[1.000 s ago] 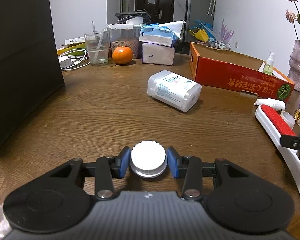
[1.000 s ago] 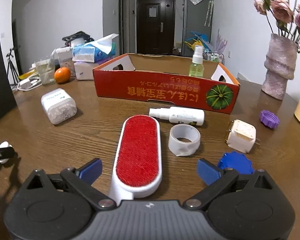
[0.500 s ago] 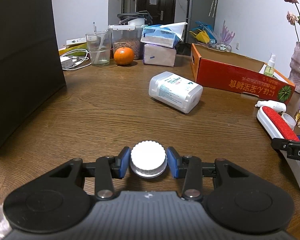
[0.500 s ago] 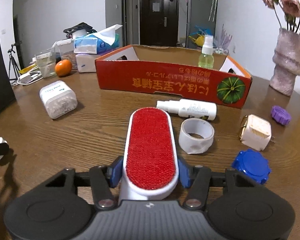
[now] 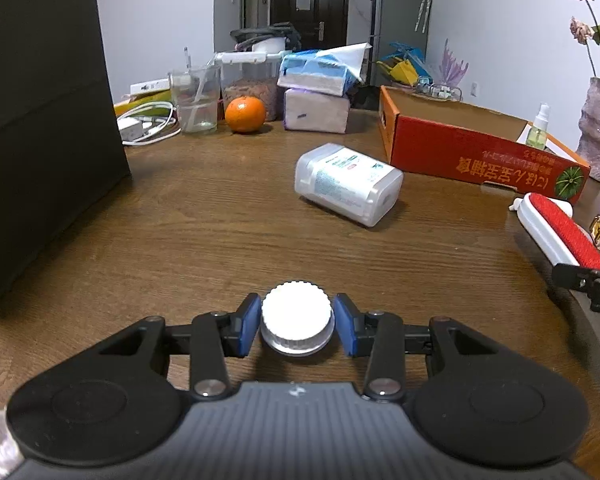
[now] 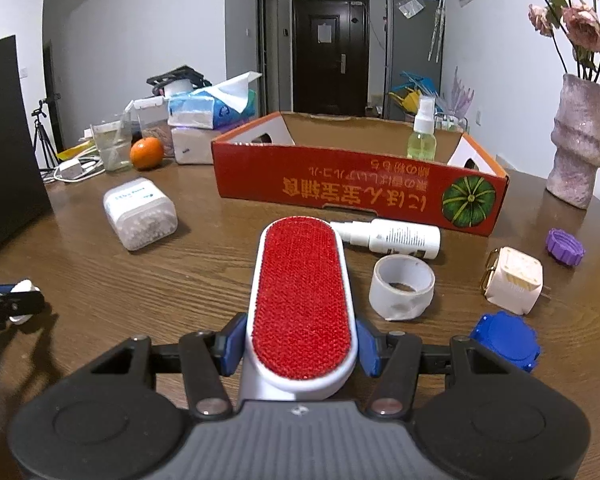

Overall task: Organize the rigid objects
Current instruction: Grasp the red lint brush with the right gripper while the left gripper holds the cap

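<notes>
We take the red cardboard box (image 6: 356, 184) on the wooden table (image 6: 204, 276) as our landmark. Our right gripper (image 6: 302, 346) has its blue pads pressed against both sides of the lint brush (image 6: 302, 300), which points its red face up and its far end toward the box's near wall. Just in front of that wall lies a white spray bottle (image 6: 392, 236) on its side, with a roll of tape (image 6: 402, 286) nearer to us, and beyond it to the right a cream plug adapter (image 6: 514, 286), a purple cap (image 6: 564, 246) and a blue cap (image 6: 506, 340). Inside the box stands a green spray bottle (image 6: 422, 136). Left of the box a clear tub of cotton swabs (image 6: 140, 214) lies on the table. Our left gripper (image 5: 297, 324), well to the left of the box, has its fingers closed narrowly on a white ribbed cap (image 5: 297, 318), held just above the tabletop. An orange (image 5: 245, 114) sits behind the box's left end.
</notes>
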Action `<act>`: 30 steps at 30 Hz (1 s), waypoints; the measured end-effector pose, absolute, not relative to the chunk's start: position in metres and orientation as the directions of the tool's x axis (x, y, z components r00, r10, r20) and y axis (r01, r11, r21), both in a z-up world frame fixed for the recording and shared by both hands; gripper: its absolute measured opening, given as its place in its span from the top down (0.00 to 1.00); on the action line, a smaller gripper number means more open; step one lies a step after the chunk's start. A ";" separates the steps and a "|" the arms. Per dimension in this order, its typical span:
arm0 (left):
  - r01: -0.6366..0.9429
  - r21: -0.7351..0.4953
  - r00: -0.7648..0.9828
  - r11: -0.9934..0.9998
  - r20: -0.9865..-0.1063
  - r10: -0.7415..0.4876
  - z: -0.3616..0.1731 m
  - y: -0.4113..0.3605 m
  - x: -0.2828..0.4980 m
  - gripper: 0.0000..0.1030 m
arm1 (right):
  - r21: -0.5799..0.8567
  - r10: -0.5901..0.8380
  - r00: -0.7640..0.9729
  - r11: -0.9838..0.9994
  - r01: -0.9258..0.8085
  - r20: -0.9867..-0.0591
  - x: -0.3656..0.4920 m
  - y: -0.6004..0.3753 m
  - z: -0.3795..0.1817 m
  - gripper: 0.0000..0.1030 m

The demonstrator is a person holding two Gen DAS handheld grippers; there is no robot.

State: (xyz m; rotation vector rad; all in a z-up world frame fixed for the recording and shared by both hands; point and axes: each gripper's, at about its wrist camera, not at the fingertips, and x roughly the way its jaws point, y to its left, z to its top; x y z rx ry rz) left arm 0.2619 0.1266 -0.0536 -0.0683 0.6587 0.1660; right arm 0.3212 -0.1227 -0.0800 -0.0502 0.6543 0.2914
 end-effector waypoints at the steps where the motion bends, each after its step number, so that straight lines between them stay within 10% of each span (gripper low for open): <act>1: -0.172 -0.008 0.784 0.985 -0.606 0.132 -0.052 0.125 0.261 0.60 | 0.047 0.253 0.758 0.958 -0.282 -0.601 0.320 -0.124 -0.078 0.47; 30: -0.050 -0.004 0.870 0.999 -0.491 0.041 0.011 0.036 0.296 0.60 | 0.021 0.197 0.860 0.977 -0.213 -0.471 0.327 -0.189 -0.024 0.47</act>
